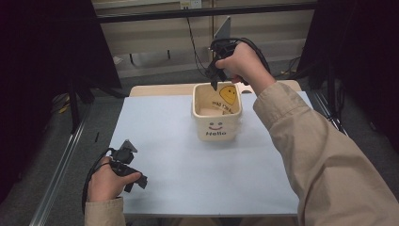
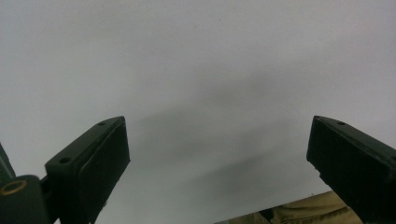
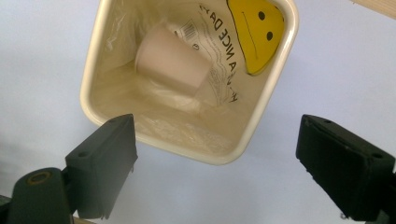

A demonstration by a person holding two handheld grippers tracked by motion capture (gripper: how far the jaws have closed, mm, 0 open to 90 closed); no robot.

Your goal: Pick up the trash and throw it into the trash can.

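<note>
Item: small white paper cup (image 3: 170,63) — lying on its side inside the cream square plastic bin (image 1: 201,123) on the counter. My right gripper (image 1: 215,81) hovers above, jaws released, empty; left gripper (image 1: 134,181) idle, jaws apart. Step: drop-off done, I judge — next, withdraw upward.

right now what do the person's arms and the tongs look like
Both arms wear tan, loose long sleeves: the right sleeve and the left cuff. The left tongs and right tongs are black, each trailing a black cable, with a grey three-cornered plate on top. Up close the fingers are blocky black pads with small screw holes, and a brass-coloured ring sits at the base.
</note>
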